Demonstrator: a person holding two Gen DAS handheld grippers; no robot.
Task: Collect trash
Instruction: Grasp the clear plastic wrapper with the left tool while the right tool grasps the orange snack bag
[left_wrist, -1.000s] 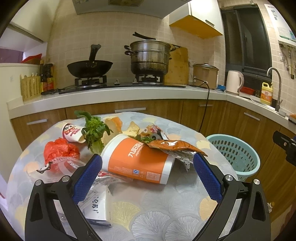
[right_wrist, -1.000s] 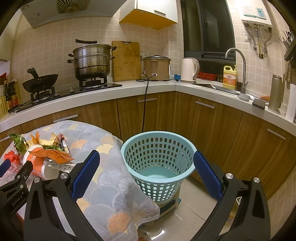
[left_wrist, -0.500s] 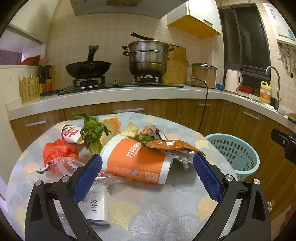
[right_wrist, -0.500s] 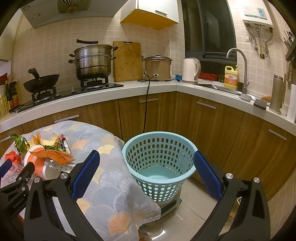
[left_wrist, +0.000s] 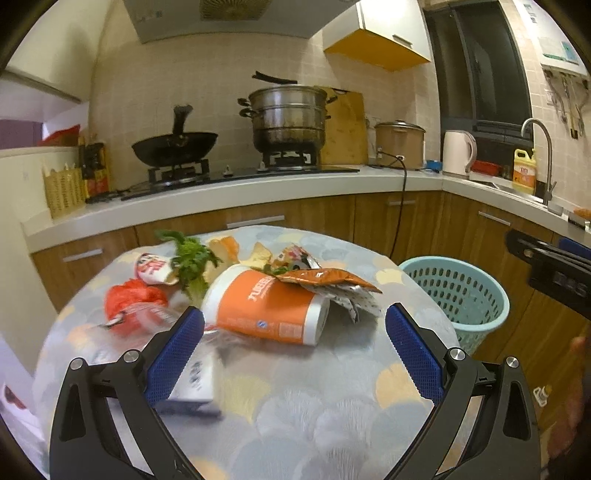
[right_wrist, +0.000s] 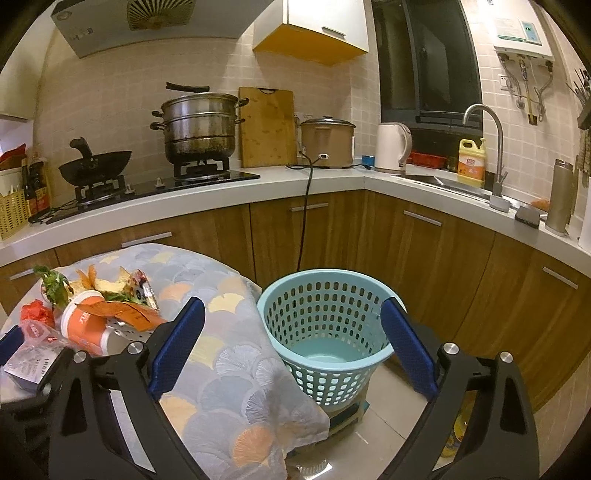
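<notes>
A pile of trash lies on the round table (left_wrist: 295, 406): an orange paper cup (left_wrist: 266, 310) on its side, an orange snack wrapper (left_wrist: 325, 278) over its mouth, green leaves (left_wrist: 192, 258), a red plastic bag (left_wrist: 129, 295), a small panda-print cup (left_wrist: 153, 267) and a white carton (left_wrist: 195, 380). My left gripper (left_wrist: 293, 350) is open and empty, a little in front of the orange cup. My right gripper (right_wrist: 291, 343) is open and empty, facing the light-blue basket (right_wrist: 325, 332) on the floor right of the table. The basket also shows in the left wrist view (left_wrist: 458, 295).
A kitchen counter (right_wrist: 258, 184) runs behind, with a wok (left_wrist: 173, 147), a steel steamer pot (left_wrist: 288, 118), a rice cooker (right_wrist: 327, 142) and a kettle (right_wrist: 393, 147). A sink tap (right_wrist: 484, 140) is at the right. Wooden cabinets (right_wrist: 406, 251) stand behind the basket.
The left gripper has drawn back and tilted up a little, so the trash pile sits farther off. The right gripper has shifted slightly. Both stay open.
</notes>
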